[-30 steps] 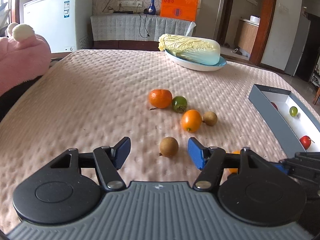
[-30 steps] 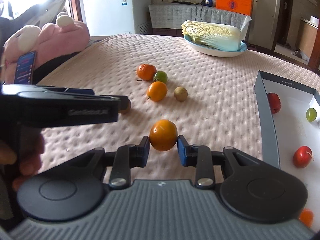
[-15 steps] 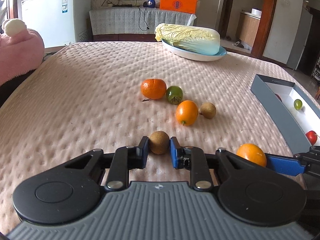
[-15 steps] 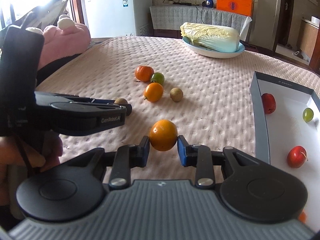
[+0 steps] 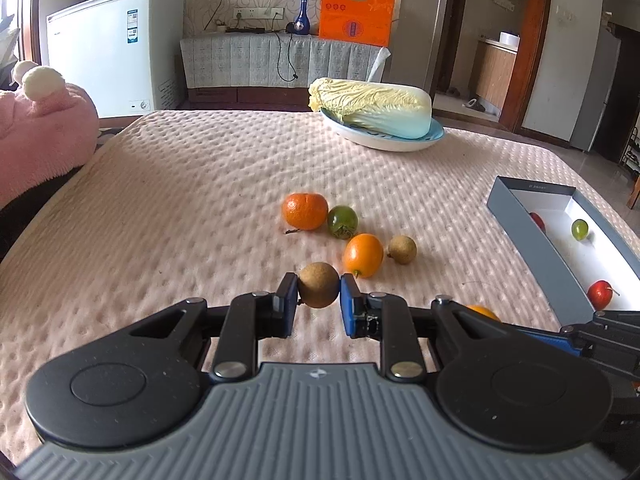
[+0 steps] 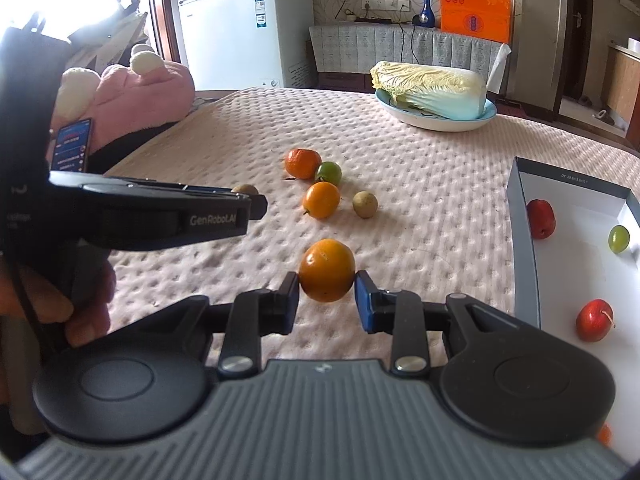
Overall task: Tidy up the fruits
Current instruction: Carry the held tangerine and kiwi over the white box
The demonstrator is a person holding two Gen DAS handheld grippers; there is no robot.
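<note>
You are working toward the shallow grey-walled white box (image 6: pixel 520 216) at the frame's right (three small fruits inside already). Your right gripper (image 6: pixel 326 300) is clamping a round orange kumquat (image 6: pixel 327 270) mid-frame; your left gripper (image 5: pixel 319 303) is pinching a rough brown longan (image 5: pixel 319 285). Next, both need carrying over that box wall before releasing.

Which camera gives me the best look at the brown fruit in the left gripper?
The left wrist view: the brown fruit sits centred and unobstructed between the left gripper's pads, which press on both its sides. The right wrist view shows only a sliver of the brown fruit above the left gripper's dark body.
</note>
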